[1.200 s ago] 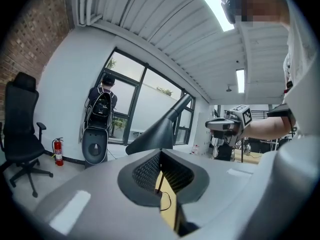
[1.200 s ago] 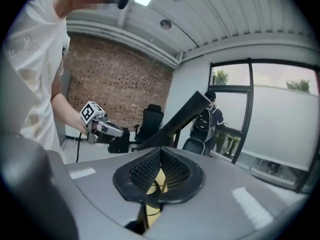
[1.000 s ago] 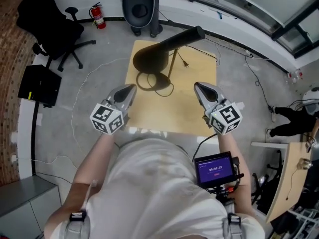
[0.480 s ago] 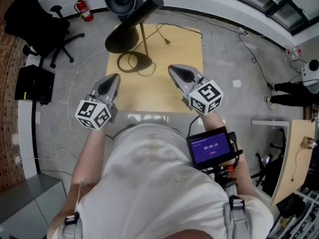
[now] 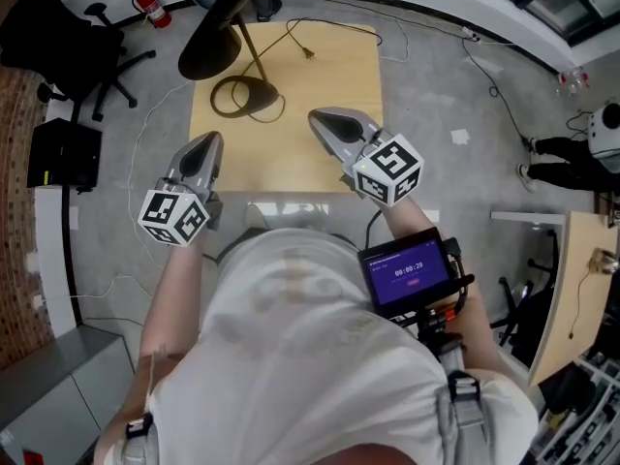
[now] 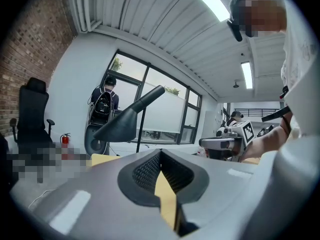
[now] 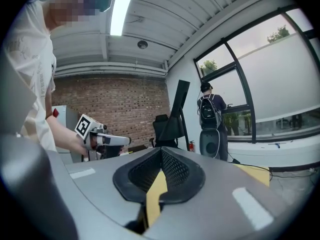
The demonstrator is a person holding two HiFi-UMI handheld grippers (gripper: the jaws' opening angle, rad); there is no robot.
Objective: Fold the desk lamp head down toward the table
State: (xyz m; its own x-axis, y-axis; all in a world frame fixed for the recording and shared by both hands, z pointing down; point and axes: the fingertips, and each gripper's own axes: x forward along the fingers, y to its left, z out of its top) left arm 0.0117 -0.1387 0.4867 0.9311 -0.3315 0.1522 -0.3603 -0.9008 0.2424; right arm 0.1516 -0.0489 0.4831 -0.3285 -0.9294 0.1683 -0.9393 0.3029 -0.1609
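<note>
Head view pretty much settles it: the lamp (image 5: 215,41) is parked at the far left corner of the bench (image 5: 334,85), ahead and to the left of both tools. The left tool (image 5: 207,140) is the nearer one by a fair bit. The right tool (image 5: 316,117) is held further along the near side, so a reach across the bench would be needed from there.

Both tools are pinched fully together, with nothing caught between the jaws; only bench top shows through the gaps in the two gripper views.

The head (image 6: 122,126) is perched high on the stem (image 5: 253,56), well above the bench rather than down near it. Its long axis is slanted: wide mouth low and to the left, narrow neck running up and to the right. So for a fold, the neck end is probably the part to be pushed on.

Looks-wise, it's a matte black cone tapering into a tube, carried on a thin rod over a round base (image 5: 244,97). A black cord (image 5: 308,53) is trailed loosely across the pale, smooth wood.
</note>
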